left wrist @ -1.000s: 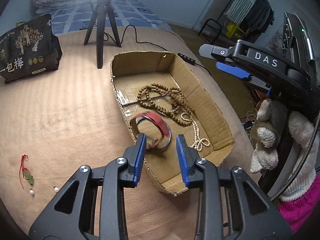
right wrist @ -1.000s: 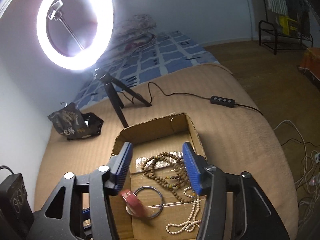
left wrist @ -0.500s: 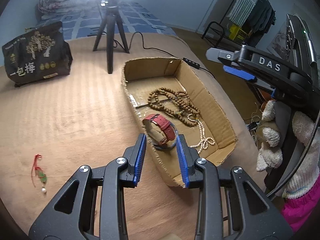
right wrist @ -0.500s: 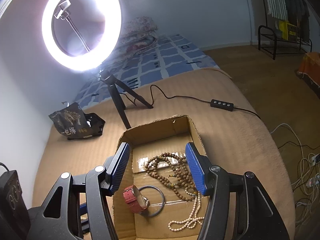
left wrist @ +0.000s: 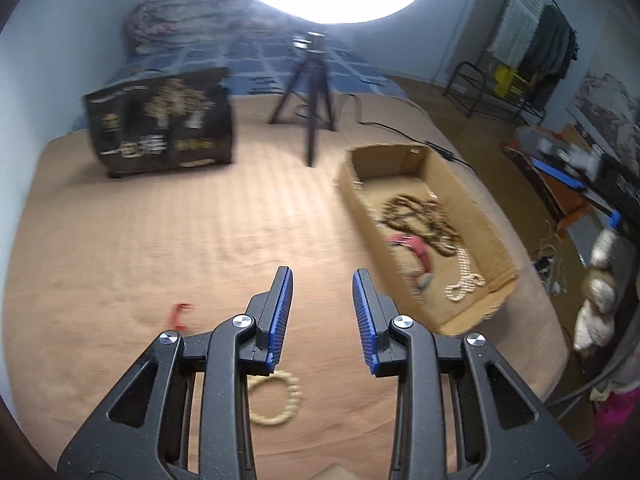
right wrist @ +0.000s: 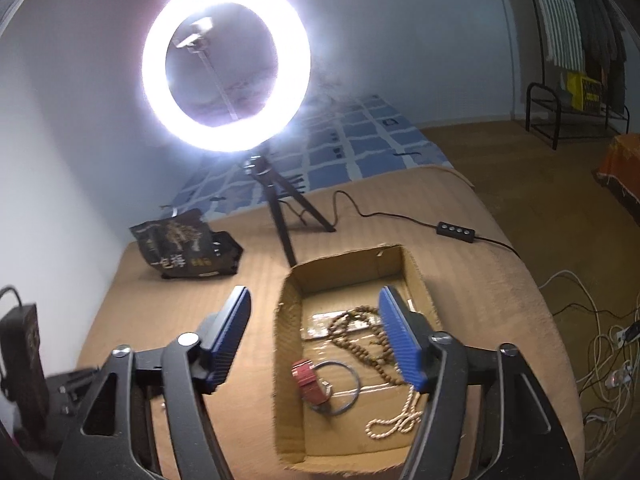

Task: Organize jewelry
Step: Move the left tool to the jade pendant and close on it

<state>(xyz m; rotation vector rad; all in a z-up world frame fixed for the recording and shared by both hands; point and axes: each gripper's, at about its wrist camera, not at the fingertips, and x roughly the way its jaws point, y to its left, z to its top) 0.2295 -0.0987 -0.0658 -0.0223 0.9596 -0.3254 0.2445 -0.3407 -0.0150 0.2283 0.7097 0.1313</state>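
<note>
Watch in box, between right tool fingers

The cardboard box sits open-topped on the tan cover, reaching forward between the right fingers. Inside, a red-strapped watch stands on edge against a thin metal bangle, midway between those fingers. Brown wooden beads sprawl beside the right-hand finger, and a cream bead strand loops just below them. Outside the box, a pale bead bracelet lies flat beneath the left fingers, and a small red piece, perhaps an earring, sits off their left side.
</note>
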